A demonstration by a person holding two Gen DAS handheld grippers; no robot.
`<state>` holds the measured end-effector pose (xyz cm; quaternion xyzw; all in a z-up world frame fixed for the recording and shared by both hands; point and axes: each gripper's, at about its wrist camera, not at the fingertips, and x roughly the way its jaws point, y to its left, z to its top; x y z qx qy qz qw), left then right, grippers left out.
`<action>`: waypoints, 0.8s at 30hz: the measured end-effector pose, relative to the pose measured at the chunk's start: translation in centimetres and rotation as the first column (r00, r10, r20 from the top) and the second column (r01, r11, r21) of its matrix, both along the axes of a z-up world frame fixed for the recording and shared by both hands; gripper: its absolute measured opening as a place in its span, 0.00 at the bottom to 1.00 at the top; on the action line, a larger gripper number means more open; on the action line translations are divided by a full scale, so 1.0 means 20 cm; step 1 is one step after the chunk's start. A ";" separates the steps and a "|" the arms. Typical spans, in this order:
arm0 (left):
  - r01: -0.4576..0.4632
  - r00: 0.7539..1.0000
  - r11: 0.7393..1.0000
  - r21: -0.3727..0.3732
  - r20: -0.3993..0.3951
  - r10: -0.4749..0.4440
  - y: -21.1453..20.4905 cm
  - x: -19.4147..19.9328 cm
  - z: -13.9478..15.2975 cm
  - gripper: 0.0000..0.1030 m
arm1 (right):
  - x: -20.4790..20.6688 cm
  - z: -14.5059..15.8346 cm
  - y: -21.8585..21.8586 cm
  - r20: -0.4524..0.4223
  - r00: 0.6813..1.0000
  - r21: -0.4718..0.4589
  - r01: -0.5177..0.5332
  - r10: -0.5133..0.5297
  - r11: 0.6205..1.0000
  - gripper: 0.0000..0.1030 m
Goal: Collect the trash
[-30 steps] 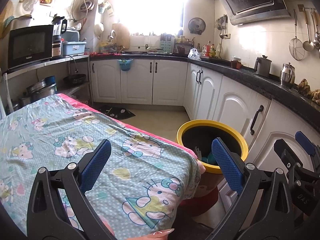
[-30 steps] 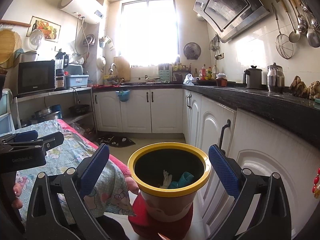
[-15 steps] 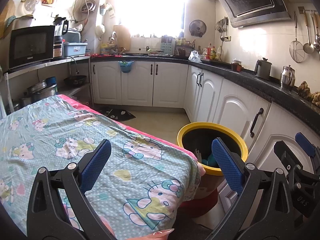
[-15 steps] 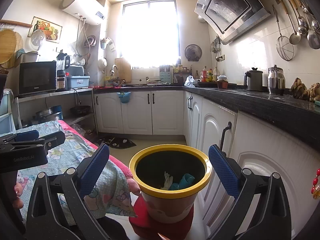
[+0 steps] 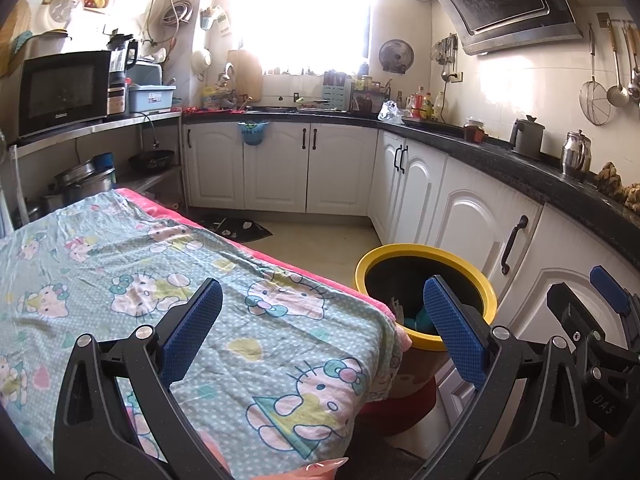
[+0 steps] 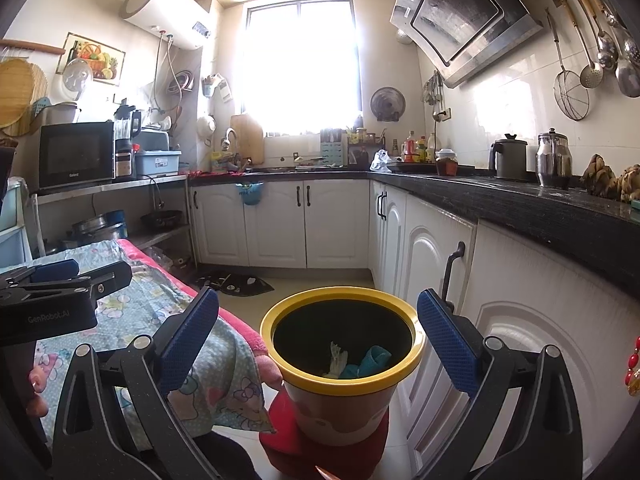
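The yellow-rimmed bin stands on the floor straight ahead of and below the right gripper, framed almost squarely between its two blue pads, which stand wide apart with nothing between them. Inside the bin lie a pale crumpled scrap and a teal piece, touching each other at the bottom; neither shows a clear long axis from here. The bin sits on a red base, just beside the white cabinet doors on its right and touching the hanging edge of the cloth on its left.

From the left gripper the same bin lies ahead and to the right, partly behind its right-hand pad, so the right gripper is judged the nearer and better lined-up of the two. The left gripper is also spread wide and empty, hovering over the cartoon-cat tablecloth, on which no loose trash can be seen. By that reading, collecting looks close to done.

Readable writing: "GenRobot.AI" on the left gripper's body in the right wrist view, and "DAS" on the right gripper's body in the left wrist view. The microwave carries a small brand mark too blurred to read surely.
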<state>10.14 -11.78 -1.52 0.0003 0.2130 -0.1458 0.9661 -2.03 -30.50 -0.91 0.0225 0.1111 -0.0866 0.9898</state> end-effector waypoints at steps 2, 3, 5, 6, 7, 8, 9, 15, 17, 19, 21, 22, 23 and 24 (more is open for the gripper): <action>-0.001 1.000 1.000 0.000 0.002 0.001 0.00 0.00 0.00 0.90 | 0.00 0.00 0.00 -0.001 1.000 0.001 -0.001 0.001 1.000 0.94; -0.001 1.000 1.000 -0.001 0.002 0.001 0.00 0.00 0.00 0.90 | 0.00 0.00 0.00 0.000 1.000 0.000 0.000 0.000 1.000 0.94; -0.002 1.000 1.000 -0.001 0.003 0.002 0.00 0.00 0.00 0.90 | 0.00 0.00 0.00 0.001 1.000 -0.001 0.000 0.000 1.000 0.94; -0.001 1.000 1.000 0.000 0.004 0.001 0.00 0.00 0.00 0.90 | 0.00 0.00 0.00 0.001 1.000 0.000 -0.001 0.001 1.000 0.94; -0.001 1.000 1.000 0.001 0.005 0.001 -0.01 0.00 0.00 0.90 | 0.00 0.00 0.00 0.000 1.000 0.000 -0.001 0.001 1.000 0.94; -0.002 1.000 1.000 0.000 0.003 0.002 -0.01 0.00 0.00 0.90 | 0.00 0.00 0.00 -0.001 1.000 -0.001 0.000 0.000 1.000 0.94; -0.002 1.000 1.000 -0.001 0.002 0.002 -0.01 0.00 0.00 0.90 | 0.00 0.00 0.00 -0.001 1.000 -0.001 -0.001 0.001 1.000 0.94; -0.010 1.000 1.000 -0.006 0.005 0.011 0.00 -0.01 0.00 0.90 | 0.00 0.00 0.00 0.000 1.000 0.000 0.001 -0.001 1.000 0.94; -0.008 1.000 1.000 -0.005 0.006 0.008 0.00 -0.01 0.00 0.90 | 0.00 0.00 0.00 -0.002 1.000 0.000 0.000 0.000 1.000 0.94; -0.010 1.000 1.000 -0.004 0.006 0.010 0.00 -0.01 0.00 0.90 | 0.00 0.00 0.00 -0.002 1.000 0.001 0.000 0.000 1.000 0.94; -0.012 1.000 1.000 -0.001 0.007 0.012 0.00 -0.01 -0.01 0.90 | 0.00 0.00 0.01 -0.003 1.000 -0.003 -0.001 0.001 1.000 0.94; -0.011 1.000 1.000 -0.001 0.005 0.011 0.00 -0.01 -0.01 0.90 | 0.00 0.00 0.01 -0.002 1.000 -0.004 -0.002 0.002 1.000 0.94; -0.010 1.000 1.000 -0.002 0.004 0.010 0.00 -0.01 -0.01 0.90 | 0.00 0.00 0.01 -0.002 1.000 -0.002 -0.003 0.003 1.000 0.94; -0.010 1.000 1.000 -0.002 0.004 0.010 0.00 -0.01 -0.01 0.90 | 0.00 0.00 0.01 -0.003 1.000 -0.003 -0.004 0.004 1.000 0.94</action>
